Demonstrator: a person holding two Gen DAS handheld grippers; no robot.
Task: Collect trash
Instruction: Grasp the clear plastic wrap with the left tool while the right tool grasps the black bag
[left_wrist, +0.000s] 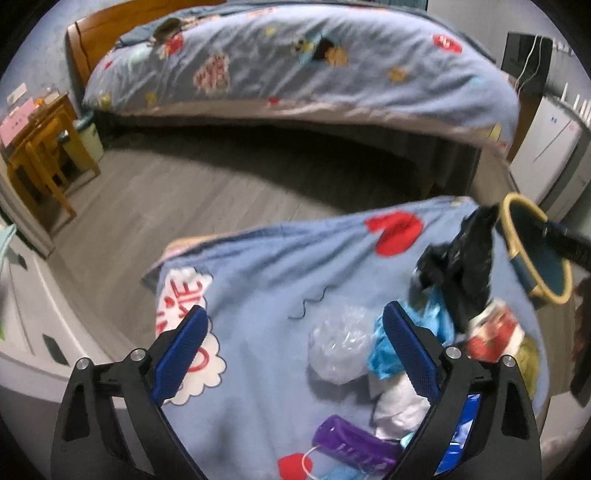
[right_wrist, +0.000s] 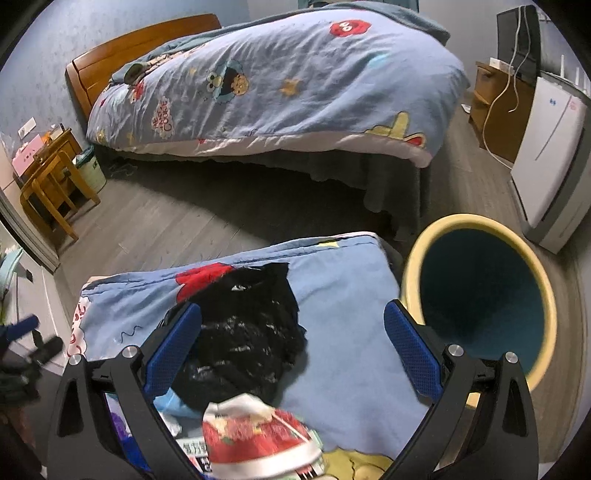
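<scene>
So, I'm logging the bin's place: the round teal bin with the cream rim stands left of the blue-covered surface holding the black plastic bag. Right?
Not quite: the round teal bin with the cream rim stands right of the blue-covered surface, as the right wrist view shows. The black plastic bag does lie there.

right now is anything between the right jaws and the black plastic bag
Nothing visible. The crumpled black plastic bag lies on the blue printed blanket just ahead of the open right gripper, by its left finger; the red-and-white wrapper sits nearer the camera.

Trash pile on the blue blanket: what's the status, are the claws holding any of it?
Left claw open, empty. Right claw open, over black bag. Bin beside the blanket, mouth open. Nothing blocking.
</scene>
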